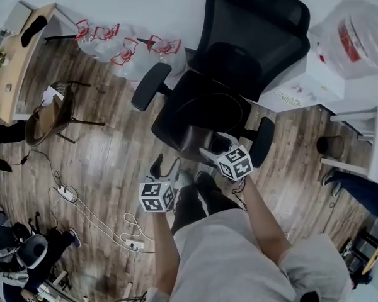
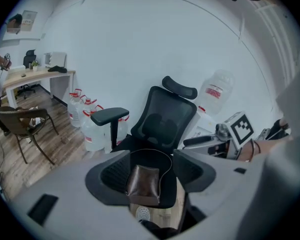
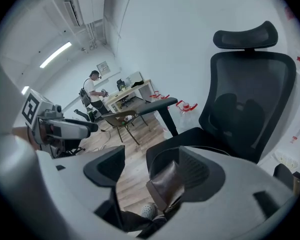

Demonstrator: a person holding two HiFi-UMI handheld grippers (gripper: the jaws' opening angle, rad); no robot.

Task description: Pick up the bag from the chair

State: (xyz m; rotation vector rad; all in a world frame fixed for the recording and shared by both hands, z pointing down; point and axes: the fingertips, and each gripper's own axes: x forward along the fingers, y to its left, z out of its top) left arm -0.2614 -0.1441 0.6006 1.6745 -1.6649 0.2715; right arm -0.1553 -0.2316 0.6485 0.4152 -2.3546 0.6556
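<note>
The approach looks to be the step in hand: the black, mesh-backed office chair [image 1: 239, 61] is standing at twelve o'clock from the person. The left gripper [image 1: 166, 167] and right gripper [image 1: 215, 146] are hovering near its seat, jaws spread and gripping nothing, and the bag [image 2: 144, 184] is sitting at the seat's six o'clock edge. The next move is probably calling for closing in and pinching that soft, boxy pouch of smooth brown leather, or hooking its thin looping strap [image 2: 149, 149].
</note>
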